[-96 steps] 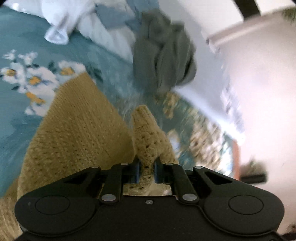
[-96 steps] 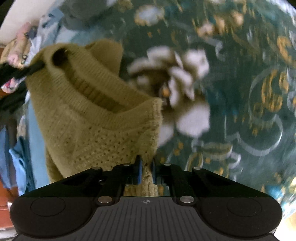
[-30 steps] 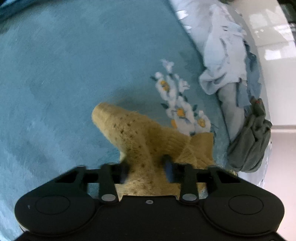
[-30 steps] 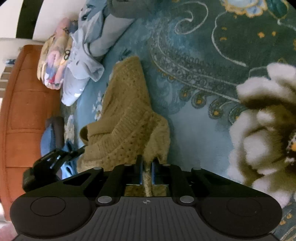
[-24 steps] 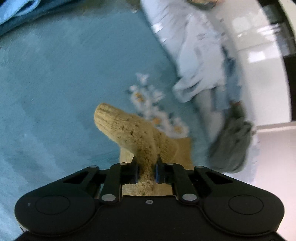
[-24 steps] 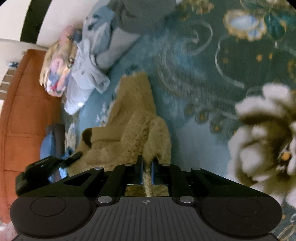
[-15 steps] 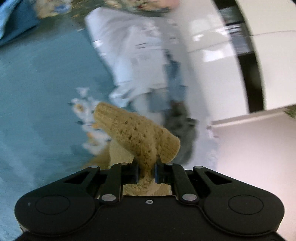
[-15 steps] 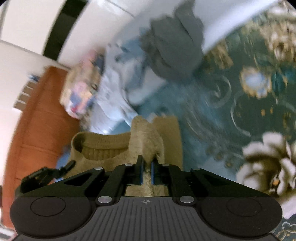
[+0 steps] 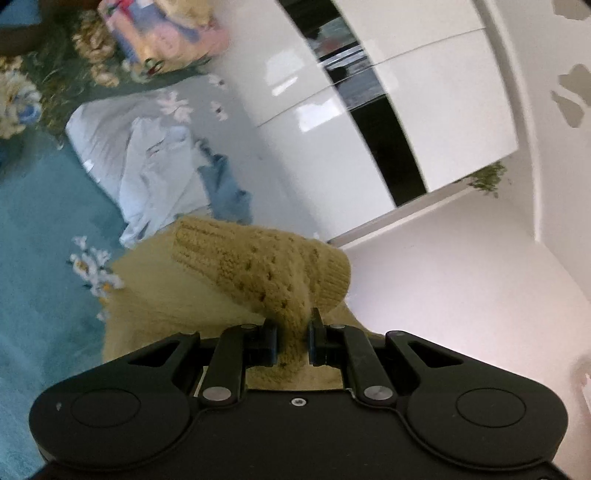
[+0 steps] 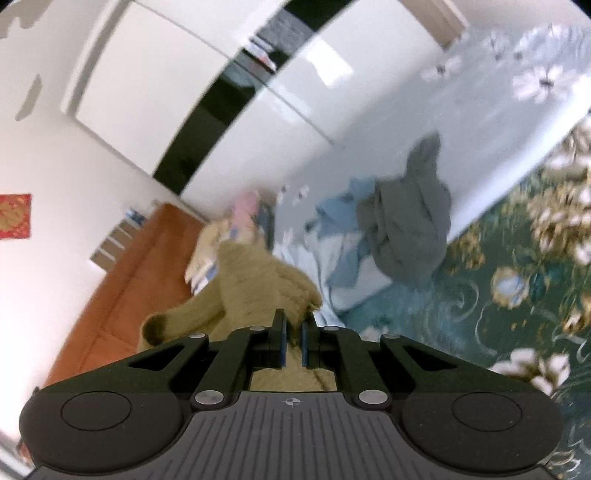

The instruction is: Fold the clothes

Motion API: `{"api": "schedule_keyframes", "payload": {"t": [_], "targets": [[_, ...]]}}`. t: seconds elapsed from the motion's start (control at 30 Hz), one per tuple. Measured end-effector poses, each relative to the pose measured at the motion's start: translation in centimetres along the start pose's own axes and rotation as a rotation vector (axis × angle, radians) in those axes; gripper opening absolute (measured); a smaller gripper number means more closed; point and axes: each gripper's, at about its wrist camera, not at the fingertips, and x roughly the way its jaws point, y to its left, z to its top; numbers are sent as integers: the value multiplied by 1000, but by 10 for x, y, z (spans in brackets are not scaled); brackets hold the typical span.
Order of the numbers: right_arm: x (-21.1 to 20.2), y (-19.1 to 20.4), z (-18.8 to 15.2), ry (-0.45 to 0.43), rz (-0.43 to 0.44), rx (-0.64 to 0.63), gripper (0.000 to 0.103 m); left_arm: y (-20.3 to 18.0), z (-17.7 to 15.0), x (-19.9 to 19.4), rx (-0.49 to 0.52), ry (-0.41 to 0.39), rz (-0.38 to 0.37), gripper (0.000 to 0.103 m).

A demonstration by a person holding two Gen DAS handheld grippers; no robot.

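A mustard-yellow knit sweater (image 9: 258, 266) is held up off the teal floral bedspread (image 9: 33, 280). My left gripper (image 9: 291, 332) is shut on a fold of its knit, with a ribbed edge flopping over above the fingers. My right gripper (image 10: 292, 339) is shut on another part of the same sweater (image 10: 258, 291), which bunches up and hangs to the left of the fingers. Both views tilt upward toward the room.
A pile of pale blue and white clothes (image 9: 155, 166) and a grey garment (image 10: 410, 221) lie at the bed's far edge. A pink patterned bundle (image 9: 162, 33) lies beyond. White wardrobe doors (image 10: 177, 74) and an orange-brown headboard (image 10: 129, 277) stand behind.
Both grippers have lifted and tilted up with the sweater; the views swung from the bedspread to the wardrobe and wall. The left gripper closed on the knit about a second ago.
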Motion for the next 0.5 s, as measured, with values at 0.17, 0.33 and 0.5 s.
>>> {"api": "schedule_keyframes", "payload": {"t": [0.17, 0.33, 0.5], "targets": [[-44, 18, 9, -77, 35, -49, 6, -31, -7, -30, 80, 7, -40, 11], [-79, 34, 3, -105, 35, -88, 6, -42, -22, -66, 119, 27, -62, 11], [-106, 42, -11, -111, 38, -106, 6, -40, -47, -100, 107, 46, -44, 11]]}}
